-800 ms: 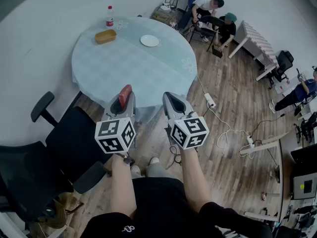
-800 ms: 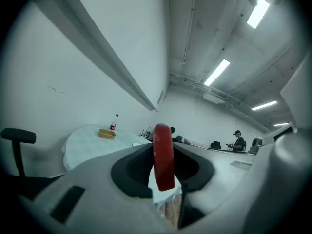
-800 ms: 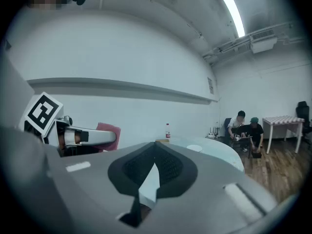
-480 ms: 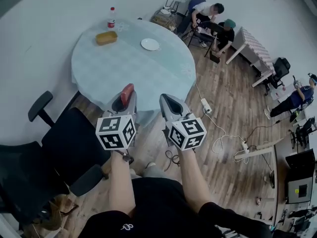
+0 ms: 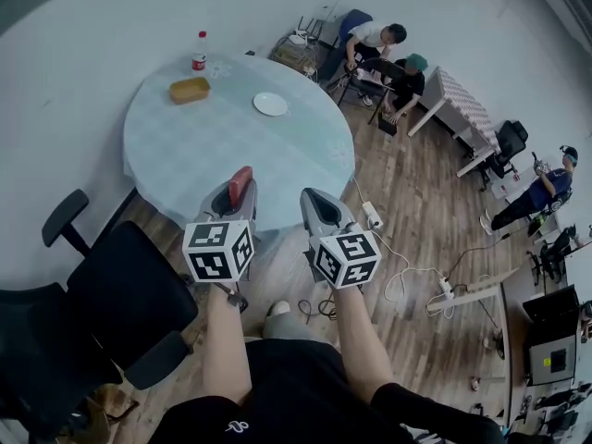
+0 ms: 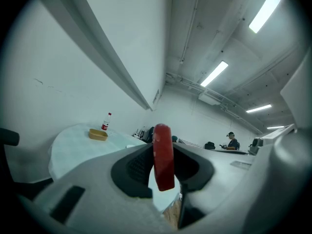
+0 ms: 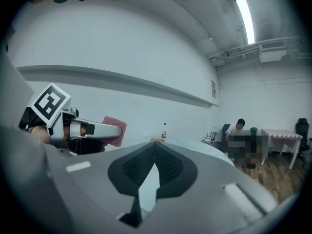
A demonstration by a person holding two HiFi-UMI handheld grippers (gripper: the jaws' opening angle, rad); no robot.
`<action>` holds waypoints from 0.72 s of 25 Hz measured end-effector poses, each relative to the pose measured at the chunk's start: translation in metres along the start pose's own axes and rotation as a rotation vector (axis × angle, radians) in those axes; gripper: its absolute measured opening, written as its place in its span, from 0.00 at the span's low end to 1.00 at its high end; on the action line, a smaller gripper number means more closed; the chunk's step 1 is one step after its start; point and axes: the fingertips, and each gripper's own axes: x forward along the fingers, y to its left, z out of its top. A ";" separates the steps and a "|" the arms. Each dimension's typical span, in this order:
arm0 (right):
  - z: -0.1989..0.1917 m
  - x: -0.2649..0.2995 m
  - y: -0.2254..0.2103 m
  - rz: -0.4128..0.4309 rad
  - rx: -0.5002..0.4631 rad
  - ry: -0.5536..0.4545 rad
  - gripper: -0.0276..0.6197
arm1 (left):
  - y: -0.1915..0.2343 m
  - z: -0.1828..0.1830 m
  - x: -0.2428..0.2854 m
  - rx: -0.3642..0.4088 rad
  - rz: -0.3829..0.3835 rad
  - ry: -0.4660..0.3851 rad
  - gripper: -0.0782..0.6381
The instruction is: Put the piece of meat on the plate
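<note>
Head view gives us the round table (image 5: 199, 151) ahead, its near rim just in front of both tools. Our left gripper (image 5: 231, 195) is clamped on the piece of meat (image 5: 241, 179), a red slab standing on edge between the jaws and poking out past them, right over the table's near edge. In the left gripper view the slab fills the gap, with both jaws pressing on its flat sides. Our right gripper (image 5: 314, 202) sits just beside the left one, not touching it. Its jaws are brought together at the front with nothing between them (the right gripper view shows only a sliver of tabletop through the notch lower down).

The plate (image 5: 270, 104) lies on the far right part of the table, near the far rim and well apart from the meat. Between it and us we see only bare tabletop. A yellow dish (image 5: 190, 90) sits to the left of the plate, apart from it. A bottle (image 5: 199, 51) stands beyond the dish at the very edge, close to the wall (image 5: 74, 54).

A black office chair (image 5: 120, 289) crowds the table's left side, near us. To the right the wooden floor (image 5: 416, 183) is open apart from cables (image 5: 398, 266) trailing across it. People (image 5: 388, 58) sit beyond the table's far right edge.
</note>
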 end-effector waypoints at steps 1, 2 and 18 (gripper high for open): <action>-0.001 0.003 -0.006 -0.005 0.001 0.005 0.06 | 0.000 -0.001 0.006 -0.003 -0.004 0.004 0.24; -0.002 0.006 -0.013 -0.010 0.005 0.009 0.06 | 0.001 -0.002 0.013 -0.004 -0.008 0.008 0.24; -0.088 0.140 -0.138 0.060 0.178 0.132 0.06 | 0.043 -0.078 0.174 -0.071 0.069 0.195 0.24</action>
